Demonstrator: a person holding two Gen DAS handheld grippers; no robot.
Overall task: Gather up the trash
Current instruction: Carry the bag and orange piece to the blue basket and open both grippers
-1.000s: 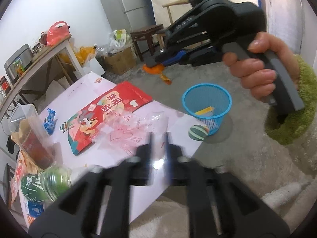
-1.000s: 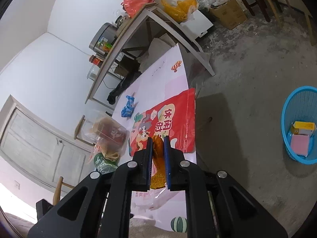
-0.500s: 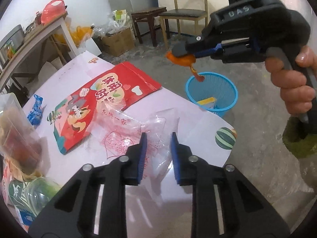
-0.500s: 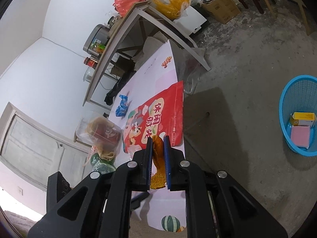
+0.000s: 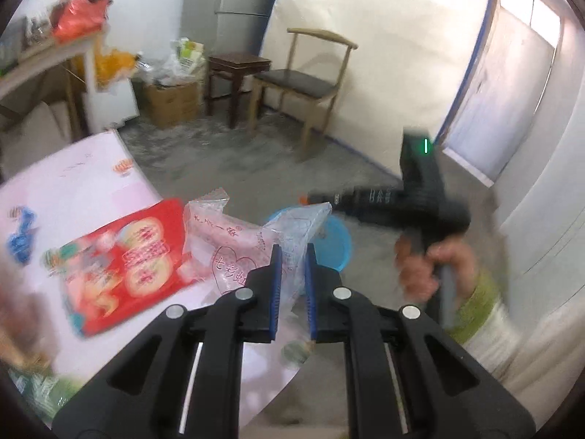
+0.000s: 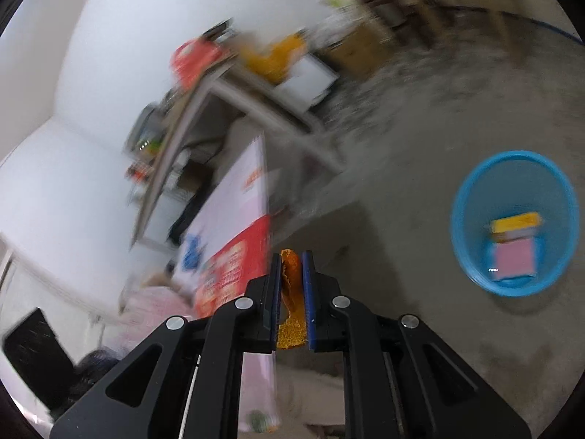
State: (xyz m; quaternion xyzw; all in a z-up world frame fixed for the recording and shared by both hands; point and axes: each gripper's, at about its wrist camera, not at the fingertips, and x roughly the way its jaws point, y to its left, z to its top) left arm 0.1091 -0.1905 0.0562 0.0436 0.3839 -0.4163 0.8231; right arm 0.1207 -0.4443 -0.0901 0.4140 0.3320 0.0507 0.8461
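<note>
1. Right wrist view: the blue basket (image 6: 471, 197) stands on the concrete floor, well apart from the table (image 5: 84, 183), and already holds a yellow box (image 6: 515, 221) and a pink packet (image 6: 512, 259).
2. The red snack bag (image 5: 124, 263) lies flat on the table, not yet collected; so does a small blue wrapper (image 5: 20, 236).
3. The left gripper (image 5: 291, 256) pinches a clear plastic wrapper (image 5: 234, 241), lifted off the table.
4. The right gripper (image 6: 291, 263) is clamped on an orange peel (image 6: 290, 292), not yet over the basket.
</note>
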